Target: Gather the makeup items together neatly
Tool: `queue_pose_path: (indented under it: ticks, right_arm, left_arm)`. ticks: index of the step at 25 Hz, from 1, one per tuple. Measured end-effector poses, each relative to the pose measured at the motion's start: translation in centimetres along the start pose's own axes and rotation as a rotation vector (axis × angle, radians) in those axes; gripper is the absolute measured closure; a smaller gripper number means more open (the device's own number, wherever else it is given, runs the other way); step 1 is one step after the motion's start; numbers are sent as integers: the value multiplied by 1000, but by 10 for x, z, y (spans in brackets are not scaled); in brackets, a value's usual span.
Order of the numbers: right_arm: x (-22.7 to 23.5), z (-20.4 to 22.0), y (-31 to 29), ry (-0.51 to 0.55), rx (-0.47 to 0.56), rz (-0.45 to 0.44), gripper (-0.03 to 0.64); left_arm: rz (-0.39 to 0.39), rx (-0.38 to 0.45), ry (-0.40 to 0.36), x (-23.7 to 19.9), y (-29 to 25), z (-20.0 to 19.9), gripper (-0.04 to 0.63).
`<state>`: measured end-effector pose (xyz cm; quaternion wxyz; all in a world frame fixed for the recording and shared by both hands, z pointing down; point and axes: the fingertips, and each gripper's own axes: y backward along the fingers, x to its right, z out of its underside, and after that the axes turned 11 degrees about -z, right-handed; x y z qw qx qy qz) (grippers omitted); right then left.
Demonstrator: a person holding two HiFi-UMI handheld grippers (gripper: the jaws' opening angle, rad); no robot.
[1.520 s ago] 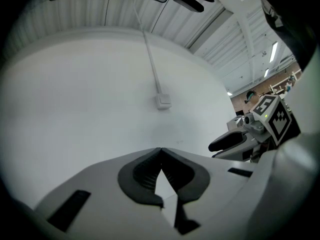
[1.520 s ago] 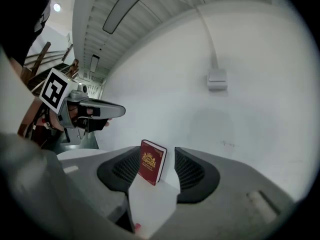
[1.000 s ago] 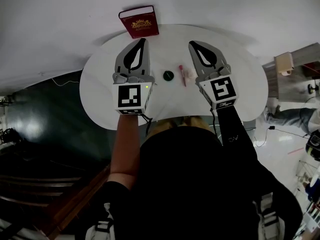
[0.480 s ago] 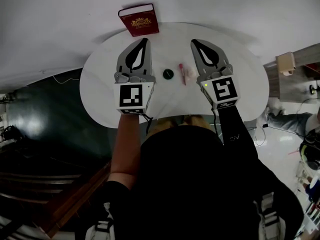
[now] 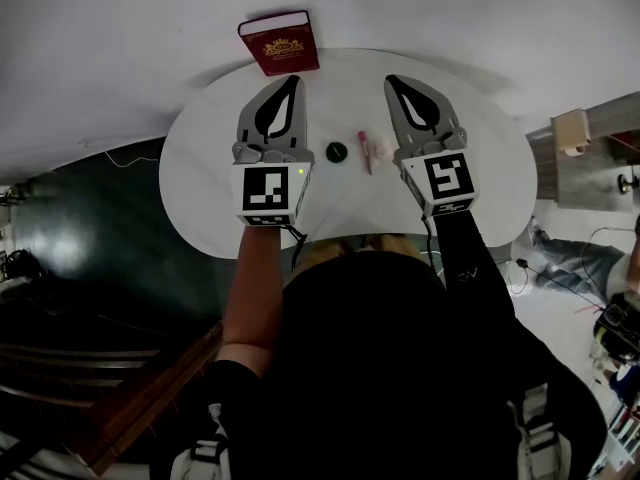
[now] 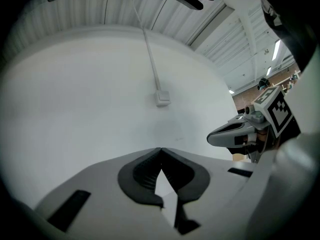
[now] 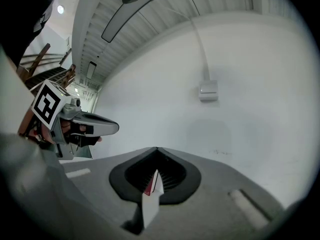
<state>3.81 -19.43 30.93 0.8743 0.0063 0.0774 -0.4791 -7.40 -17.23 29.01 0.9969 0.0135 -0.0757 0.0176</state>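
White table [image 5: 200, 163], rounded outline, takes up the middle of the head view. The person's dark torso [image 5: 400, 368] fills the near side. White wall [image 6: 75, 94] stands past the far edge, with a cable duct running down it to a small box [image 6: 162, 98].

Red book-like thing [image 5: 279, 42] with a gold crest is at the table's far edge, left of centre. Can't tell if it lies flat or leans on the wall.

Left gripper [image 5: 293, 80] is over the left half of the table and points level toward the wall. Its fingers are pressed together at the tips, nothing between them.

Right gripper [image 5: 390, 80] is over the right half, same pose. Its fingers are pressed tip to tip and it's empty. A red sliver shows through the gap behind the tips.

The makeup items lie on the table between the two grippers, neither one touching them:
- small dark round piece [image 5: 336, 152], nearer the left gripper
- thin red-pink stick [image 5: 364, 151], long axis running near-far
- pale pink item [image 5: 379, 149], just right of the stick, looks to be touching it

The round piece is apart from the other two.
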Motion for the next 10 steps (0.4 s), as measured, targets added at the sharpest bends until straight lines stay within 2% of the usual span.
queue_pose_path:
  ticks: [10]
  right_arm:
    - [5,3,-6,-5,-8,6,614]
  left_arm:
    - [-27,-4,-29,-8,-6,11,589]
